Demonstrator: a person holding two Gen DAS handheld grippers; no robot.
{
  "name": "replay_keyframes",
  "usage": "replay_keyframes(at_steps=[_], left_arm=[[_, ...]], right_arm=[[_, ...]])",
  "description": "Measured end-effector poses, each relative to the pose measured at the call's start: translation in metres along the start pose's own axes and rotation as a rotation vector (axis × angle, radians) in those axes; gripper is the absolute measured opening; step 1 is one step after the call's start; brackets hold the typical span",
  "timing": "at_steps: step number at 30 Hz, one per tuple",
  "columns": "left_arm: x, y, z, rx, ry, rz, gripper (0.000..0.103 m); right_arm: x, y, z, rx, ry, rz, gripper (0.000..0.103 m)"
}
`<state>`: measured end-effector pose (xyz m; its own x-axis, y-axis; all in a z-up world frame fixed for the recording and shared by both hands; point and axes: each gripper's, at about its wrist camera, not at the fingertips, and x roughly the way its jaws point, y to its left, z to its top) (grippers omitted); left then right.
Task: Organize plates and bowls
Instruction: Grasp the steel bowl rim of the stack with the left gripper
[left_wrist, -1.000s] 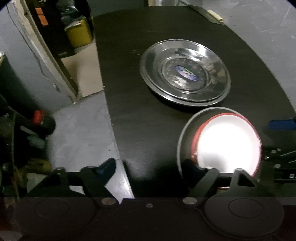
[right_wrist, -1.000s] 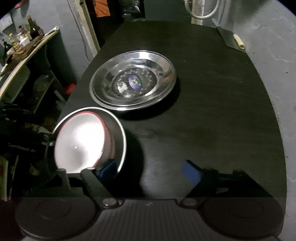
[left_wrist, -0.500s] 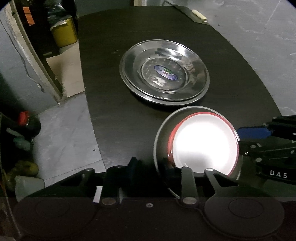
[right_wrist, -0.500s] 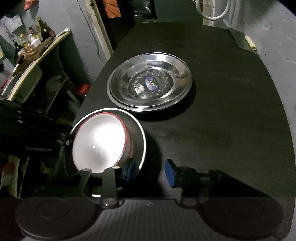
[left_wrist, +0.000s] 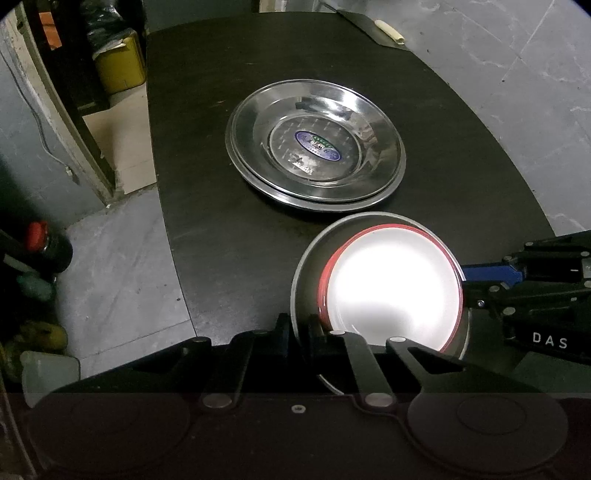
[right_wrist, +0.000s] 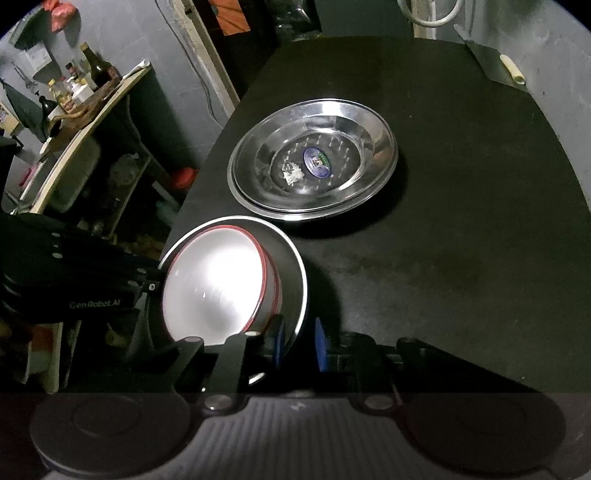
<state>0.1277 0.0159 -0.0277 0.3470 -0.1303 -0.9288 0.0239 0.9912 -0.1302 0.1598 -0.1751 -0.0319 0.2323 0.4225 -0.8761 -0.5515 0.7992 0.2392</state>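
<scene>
A steel bowl with a white, red-rimmed bowl nested inside sits at the near edge of the dark table. My left gripper is shut on the steel bowl's left rim. On the opposite rim, the jaws of my right gripper are closing, the rim of the steel bowl pinched between its blue pads. The white bowl glares under the light. Beyond them two stacked steel plates lie flat, seen as steel plates from the right.
A cleaver lies at the table's far edge. Left of the table the floor drops away, with a yellow container and a red-capped bottle. A shelf with bottles stands further left.
Both grippers went from wide open astride the steel bowl's rim to closed on it. Neither hand shifted place; the bowl stays on the table.
</scene>
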Motion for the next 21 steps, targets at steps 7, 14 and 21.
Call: replay_keyframes(at_steps=[7, 14, 21], left_arm=[[0.0, -0.0007, 0.0007, 0.0, -0.001, 0.0, 0.009], [-0.0003, -0.0001, 0.0005, -0.003, 0.0, -0.004, 0.009], [0.0009, -0.0024, 0.0018, 0.012, 0.008, 0.008, 0.009]], right_arm=[[-0.0005, -0.0044, -0.0007, 0.031, 0.003, 0.038, 0.015], [0.0012, -0.0001, 0.0017, 0.024, 0.012, 0.02, 0.017], [0.0007, 0.0019, -0.0009, 0.024, -0.003, 0.008, 0.017]])
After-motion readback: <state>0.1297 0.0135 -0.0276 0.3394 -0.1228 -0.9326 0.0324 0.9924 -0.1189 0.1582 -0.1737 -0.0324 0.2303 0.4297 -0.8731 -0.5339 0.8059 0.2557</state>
